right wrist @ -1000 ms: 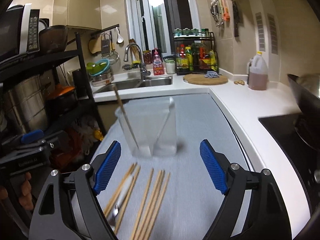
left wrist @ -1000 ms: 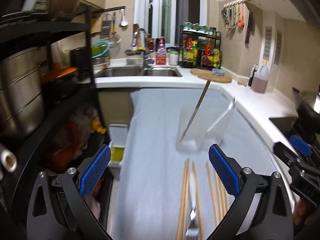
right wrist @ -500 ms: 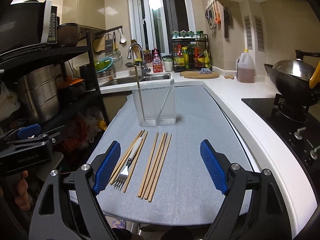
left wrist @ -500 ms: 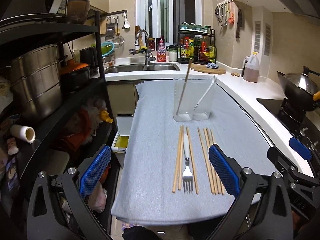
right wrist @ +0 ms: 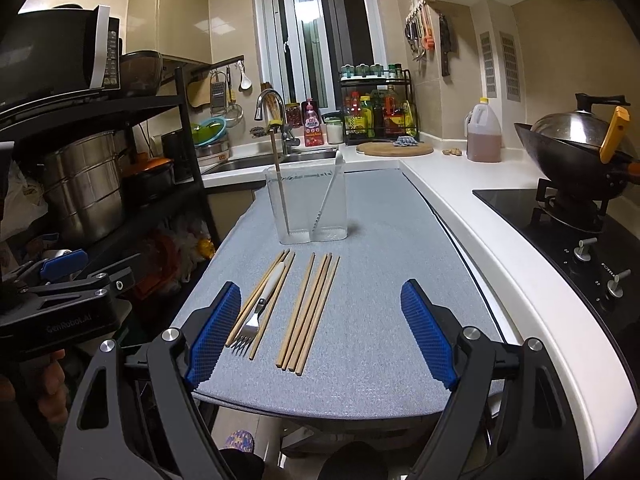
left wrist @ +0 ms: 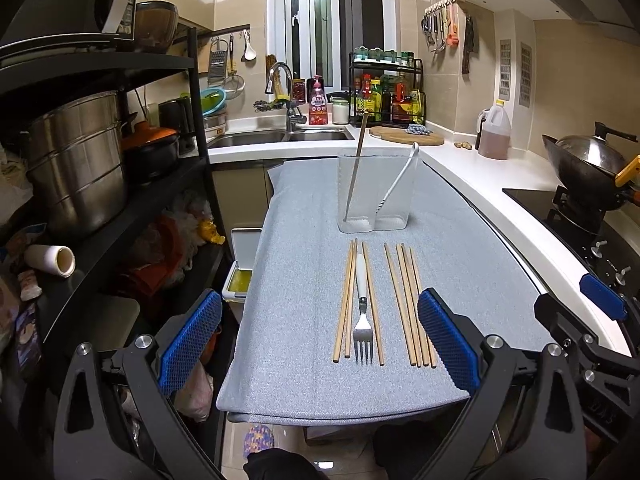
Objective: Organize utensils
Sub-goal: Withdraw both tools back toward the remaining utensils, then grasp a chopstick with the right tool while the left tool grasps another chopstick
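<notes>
A clear two-compartment holder (left wrist: 374,192) (right wrist: 308,204) stands on the grey mat (left wrist: 296,280). One chopstick leans in its left compartment, a white-handled utensil in its right. In front lie a white-handled fork (left wrist: 362,312) (right wrist: 260,308) between three chopsticks (left wrist: 345,300), and several more chopsticks (left wrist: 408,304) (right wrist: 312,312) to the right. My left gripper (left wrist: 318,344) is open and empty, above the mat's near edge. My right gripper (right wrist: 320,340) is open and empty, also at the near edge.
A black rack with steel pots (left wrist: 76,168) stands on the left. A stove with a wok (right wrist: 580,152) is on the right. A sink (left wrist: 280,136), spice rack (left wrist: 386,96), cutting board (left wrist: 406,136) and oil jug (right wrist: 484,132) line the back counter.
Both grippers have pulled back from the holder toward the mat's near edge, still open and empty. The whole mat, fork and chopsticks have come into view.
</notes>
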The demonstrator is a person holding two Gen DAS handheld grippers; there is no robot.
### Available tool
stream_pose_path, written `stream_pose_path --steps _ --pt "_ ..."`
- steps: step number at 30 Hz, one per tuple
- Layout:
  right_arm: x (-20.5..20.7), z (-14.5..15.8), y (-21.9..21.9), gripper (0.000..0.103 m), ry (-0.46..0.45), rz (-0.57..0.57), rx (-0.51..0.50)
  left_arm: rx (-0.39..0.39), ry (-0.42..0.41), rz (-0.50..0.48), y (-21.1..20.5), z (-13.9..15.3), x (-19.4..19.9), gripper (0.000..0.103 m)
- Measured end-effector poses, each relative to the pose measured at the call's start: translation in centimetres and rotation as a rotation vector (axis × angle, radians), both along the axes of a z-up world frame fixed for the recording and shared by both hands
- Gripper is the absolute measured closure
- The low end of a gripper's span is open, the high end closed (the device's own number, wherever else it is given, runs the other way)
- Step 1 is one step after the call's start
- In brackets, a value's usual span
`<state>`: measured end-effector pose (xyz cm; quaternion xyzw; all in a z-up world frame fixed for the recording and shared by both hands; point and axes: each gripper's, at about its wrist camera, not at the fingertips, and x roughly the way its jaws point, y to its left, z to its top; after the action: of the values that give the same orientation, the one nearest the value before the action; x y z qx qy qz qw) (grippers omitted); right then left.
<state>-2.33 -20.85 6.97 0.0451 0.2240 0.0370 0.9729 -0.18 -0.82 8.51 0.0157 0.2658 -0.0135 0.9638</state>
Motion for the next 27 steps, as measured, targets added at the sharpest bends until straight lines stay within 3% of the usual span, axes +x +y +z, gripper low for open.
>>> stream_pose_path --steps 14,27 --pt "1.3 -2.1 0.6 0.022 0.060 0.007 0.000 -0.021 0.046 0.010 0.7 -2.5 1.0 0.008" --pt "4.4 -8.4 1.2 0.023 0.160 -0.036 -0.061 -0.040 0.078 0.014 2.3 -8.1 3.3 0.008"
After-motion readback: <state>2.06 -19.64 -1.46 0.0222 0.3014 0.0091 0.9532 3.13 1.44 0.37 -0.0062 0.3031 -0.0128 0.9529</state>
